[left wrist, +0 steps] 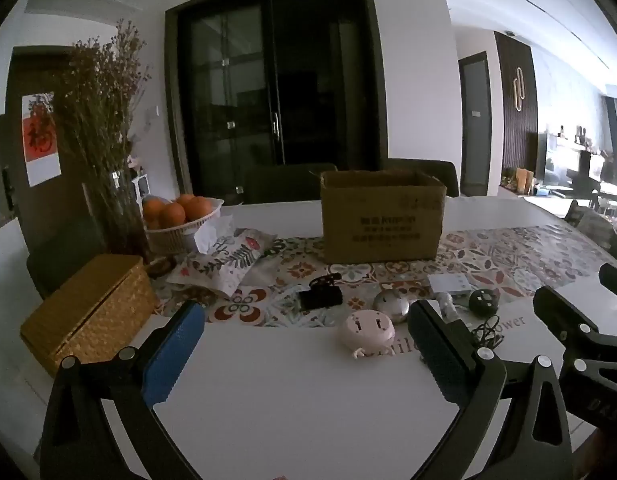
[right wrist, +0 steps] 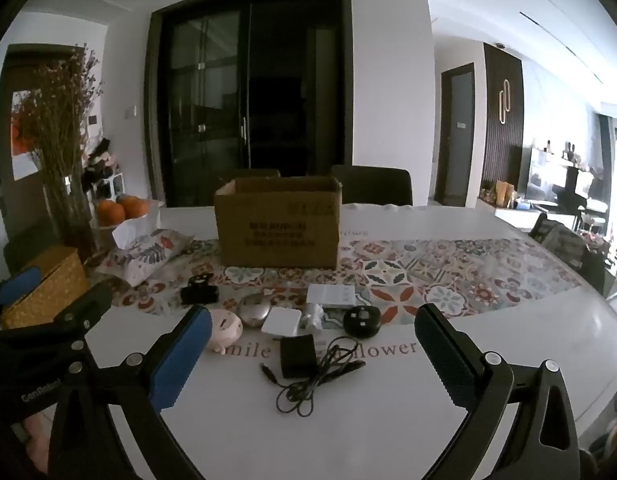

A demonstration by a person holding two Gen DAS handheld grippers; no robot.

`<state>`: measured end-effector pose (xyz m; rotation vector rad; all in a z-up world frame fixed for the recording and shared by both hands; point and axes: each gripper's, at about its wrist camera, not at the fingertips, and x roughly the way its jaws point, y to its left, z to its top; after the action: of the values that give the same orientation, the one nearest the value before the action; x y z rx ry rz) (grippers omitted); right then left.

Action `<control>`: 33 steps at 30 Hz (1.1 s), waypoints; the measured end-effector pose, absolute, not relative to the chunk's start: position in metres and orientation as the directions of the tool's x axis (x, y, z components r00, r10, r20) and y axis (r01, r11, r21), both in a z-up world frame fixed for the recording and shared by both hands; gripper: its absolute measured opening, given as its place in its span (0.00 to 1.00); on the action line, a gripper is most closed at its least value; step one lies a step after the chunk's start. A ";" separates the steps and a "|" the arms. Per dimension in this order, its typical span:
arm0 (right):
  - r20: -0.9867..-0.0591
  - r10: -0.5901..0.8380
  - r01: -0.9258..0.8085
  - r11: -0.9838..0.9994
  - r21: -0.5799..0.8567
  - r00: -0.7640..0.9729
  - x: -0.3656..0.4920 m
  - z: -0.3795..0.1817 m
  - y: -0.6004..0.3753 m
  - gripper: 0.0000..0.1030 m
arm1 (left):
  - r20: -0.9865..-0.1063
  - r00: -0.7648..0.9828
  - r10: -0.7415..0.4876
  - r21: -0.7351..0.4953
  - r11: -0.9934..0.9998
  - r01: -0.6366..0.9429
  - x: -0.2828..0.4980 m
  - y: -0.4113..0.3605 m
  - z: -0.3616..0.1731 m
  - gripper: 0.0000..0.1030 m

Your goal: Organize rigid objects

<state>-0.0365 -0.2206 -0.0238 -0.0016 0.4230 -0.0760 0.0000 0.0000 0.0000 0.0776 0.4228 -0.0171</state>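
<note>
Tongs: left gripper [left wrist: 304, 356] wide open, holding nothing; right gripper [right wrist: 312, 354] likewise spread and empty, both above the white table [right wrist: 388, 420]
Left side: wicker box [left wrist: 88, 312]; bowl of oranges [left wrist: 180, 216]
Middle: black clip [right wrist: 199, 294]; pink round gadget [left wrist: 367, 330]; silver disc [right wrist: 250, 310]; white square [right wrist: 282, 321]; black adapter with cord [right wrist: 296, 356]
Right: black round plug [right wrist: 361, 320]
Behind: open cardboard box [right wrist: 278, 224], contents unseen
Progress: apparently nothing sorted yet; every item left loose in front of it

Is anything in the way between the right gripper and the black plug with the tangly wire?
No. The right hand-held gripper is open, and the black adapter lies just ahead on bare white table. Nothing visible sits between them.
</note>
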 end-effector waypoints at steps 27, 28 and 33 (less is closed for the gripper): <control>-0.408 -0.069 0.067 0.998 -0.020 0.910 -0.031 -0.026 -0.221 1.00 | -0.424 0.906 -0.011 0.058 0.998 0.039 0.004 0.001 -0.005 1.00; -0.408 -0.069 0.067 0.998 -0.019 0.910 -0.031 -0.026 -0.221 1.00 | -0.425 0.905 -0.011 0.058 0.998 0.039 0.004 0.001 -0.005 1.00; -0.407 -0.072 0.069 0.997 -0.023 0.911 -0.030 -0.027 -0.218 1.00 | -0.425 0.905 -0.011 0.058 0.998 0.039 0.004 0.001 -0.005 1.00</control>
<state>-0.0302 -0.2179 -0.0266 -0.0079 0.4195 -0.0726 0.0037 0.0007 -0.0051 0.0659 0.4388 -0.0256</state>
